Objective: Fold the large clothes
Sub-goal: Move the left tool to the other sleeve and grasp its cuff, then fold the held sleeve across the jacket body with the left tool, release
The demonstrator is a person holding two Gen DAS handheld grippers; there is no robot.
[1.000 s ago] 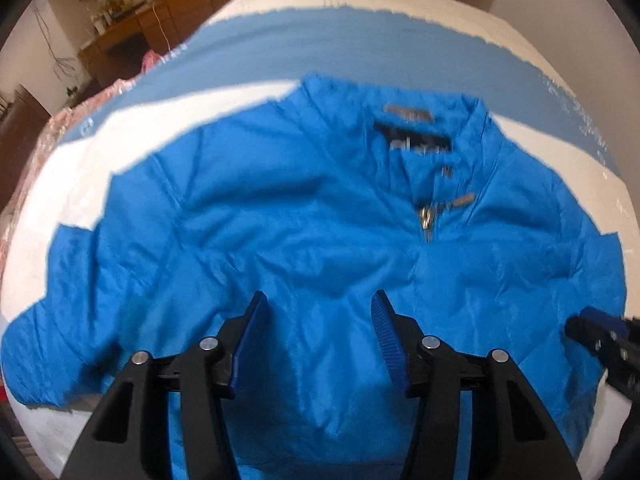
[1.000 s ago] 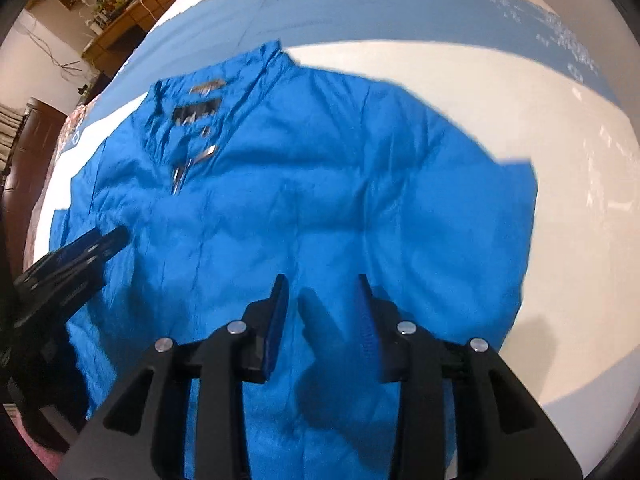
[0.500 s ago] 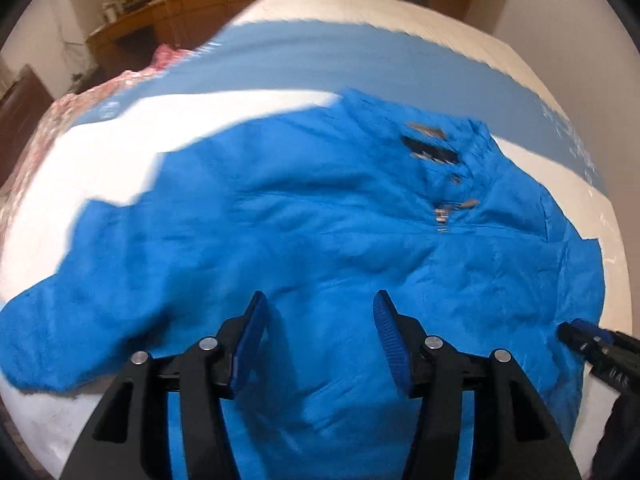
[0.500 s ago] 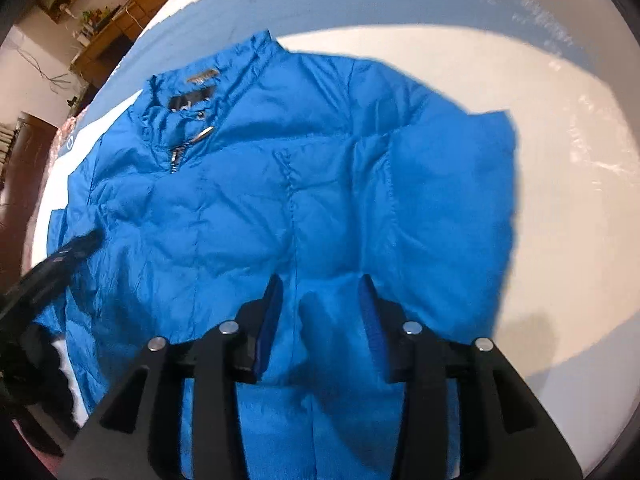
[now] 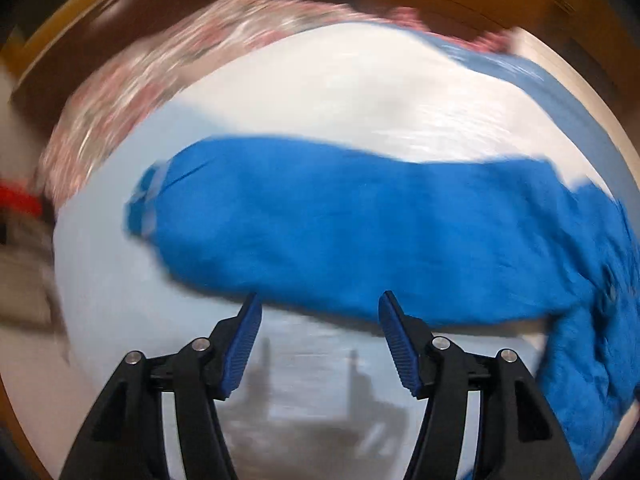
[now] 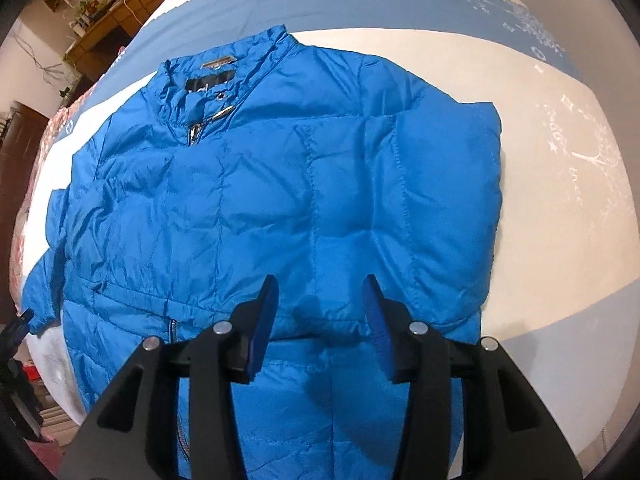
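Note:
A bright blue puffer jacket [image 6: 280, 184] lies front up on the bed, zipped, its collar [image 6: 224, 68] at the far side. Its right sleeve is folded in over the body, leaving a straight right edge. My right gripper [image 6: 318, 312] is open and empty, hovering over the jacket's lower front. In the blurred left wrist view the jacket's left sleeve [image 5: 320, 224] stretches across the bed with its cuff [image 5: 142, 204] at the left. My left gripper [image 5: 318, 332] is open and empty, just below the sleeve. The left gripper's tip shows at the left edge of the right wrist view [image 6: 18, 326].
The bed cover [image 6: 560, 168] is white with blue bands. A pink flowered blanket [image 5: 160, 64] lies along the bed's far edge in the left wrist view. Wooden furniture [image 6: 104, 36] stands beyond the bed.
My left gripper has swung left from over the jacket's body to the outstretched left sleeve. The right gripper has stayed over the lower front and drawn slightly closer.

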